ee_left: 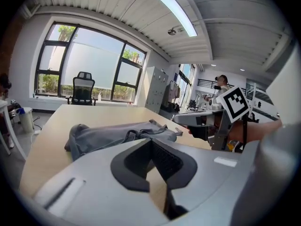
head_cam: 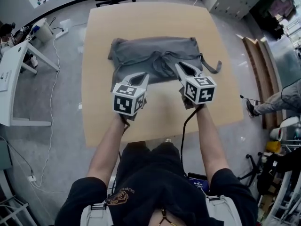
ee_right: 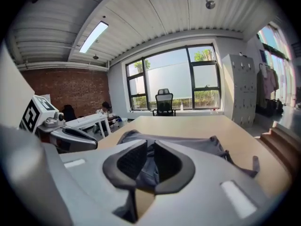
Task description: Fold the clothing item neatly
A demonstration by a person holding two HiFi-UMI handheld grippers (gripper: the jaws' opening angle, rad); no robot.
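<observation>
The left tool (head_cam: 143,76), clenched empty, and right tool (head_cam: 180,67), slightly parted and grasping nothing, are hovering over the near edge of the garment (head_cam: 155,53) on the tabletop (head_cam: 141,22).

A light wooden desk (head_cam: 141,22) stands in the middle of a grey concrete floor (head_cam: 61,93). At its far end stands a black office chair (ee_left: 83,86), in front of a wide window (ee_left: 89,55) with black frames; trees and bright sky show through the glass. The ceiling (ee_right: 141,18) is white and ribbed, with a long strip light (ee_left: 176,12) glowing on it. A red brick wall (ee_right: 61,91) closes the left side, where a white table (head_cam: 11,79) stands near a loose cable (head_cam: 52,74) on the floor. Tall grey lockers (ee_right: 237,86) line the right side, and wooden boards (head_cam: 256,65) lie on the floor there.
</observation>
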